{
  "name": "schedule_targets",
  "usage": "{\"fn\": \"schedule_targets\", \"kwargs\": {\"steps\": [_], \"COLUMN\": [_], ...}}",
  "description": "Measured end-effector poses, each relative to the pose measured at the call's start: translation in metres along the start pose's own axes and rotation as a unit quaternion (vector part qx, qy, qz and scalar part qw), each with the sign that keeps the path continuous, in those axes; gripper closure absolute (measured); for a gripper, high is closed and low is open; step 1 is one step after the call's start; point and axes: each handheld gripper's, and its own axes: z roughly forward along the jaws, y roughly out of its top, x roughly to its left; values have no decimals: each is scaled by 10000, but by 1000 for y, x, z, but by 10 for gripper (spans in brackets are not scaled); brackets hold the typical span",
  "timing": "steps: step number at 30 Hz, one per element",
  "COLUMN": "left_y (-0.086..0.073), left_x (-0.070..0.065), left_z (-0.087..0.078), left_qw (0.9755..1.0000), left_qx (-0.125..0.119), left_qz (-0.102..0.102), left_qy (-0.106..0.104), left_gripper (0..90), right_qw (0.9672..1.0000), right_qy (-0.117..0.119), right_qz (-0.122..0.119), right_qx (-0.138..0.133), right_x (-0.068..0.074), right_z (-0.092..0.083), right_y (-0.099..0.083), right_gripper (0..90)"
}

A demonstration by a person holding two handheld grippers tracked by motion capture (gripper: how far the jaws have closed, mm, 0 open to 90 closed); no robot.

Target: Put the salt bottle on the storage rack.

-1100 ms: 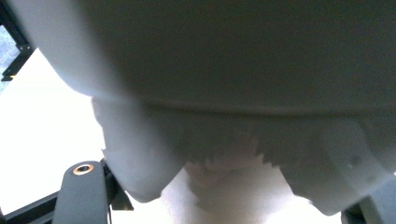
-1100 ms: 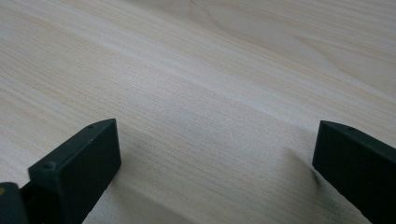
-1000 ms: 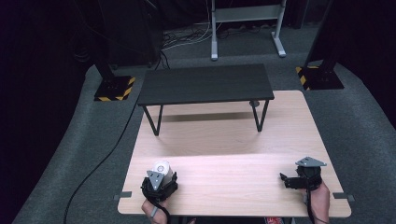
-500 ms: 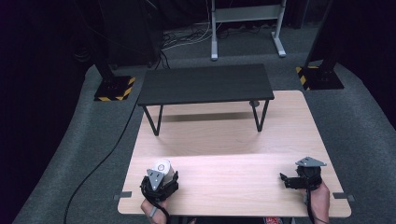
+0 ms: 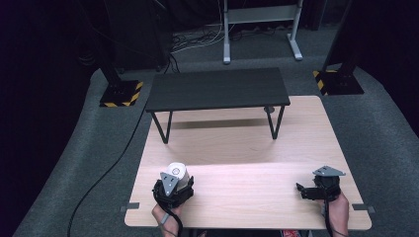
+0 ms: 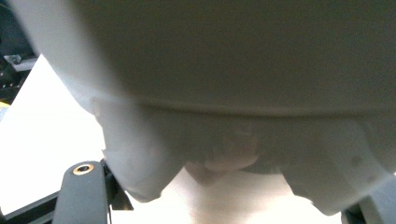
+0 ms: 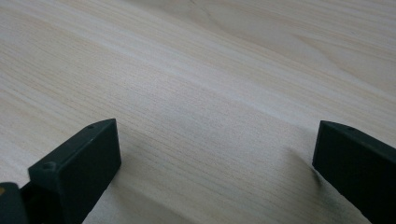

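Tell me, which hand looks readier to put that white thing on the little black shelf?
Probably the left tongs: they already grip the white rounded plastic object. The right tongs are open over bare wood, holding nothing.

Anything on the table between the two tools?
No: in the high view, bare wood runs from the left tool, shut on a white object, to the open right tool.

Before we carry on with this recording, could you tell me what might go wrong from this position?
1. The left gripper holds a white object near the table's front edge; if the grip loosens, it could roll off.
2. That object sits tight against the left gripper's camera, so placing it may be half-blind.
3. The black bench stands ahead; a high carry could clip it.
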Motion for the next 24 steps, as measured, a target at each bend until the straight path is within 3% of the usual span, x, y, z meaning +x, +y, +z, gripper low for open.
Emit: {"fn": "schedule_targets", "kwargs": {"steps": [24], "left_y": [33], "left_x": [3], "left_z": [16], "left_qw": [9988], "left_qx": [31], "left_qz": [137], "left_qy": [-473], "left_gripper": [299], "right_qw": [10000], "right_qy": [2], "right_qz": [-4], "right_qx": [-2], "right_x": [0], "right_z": [0], "right_y": [0], "right_gripper": [0]}}
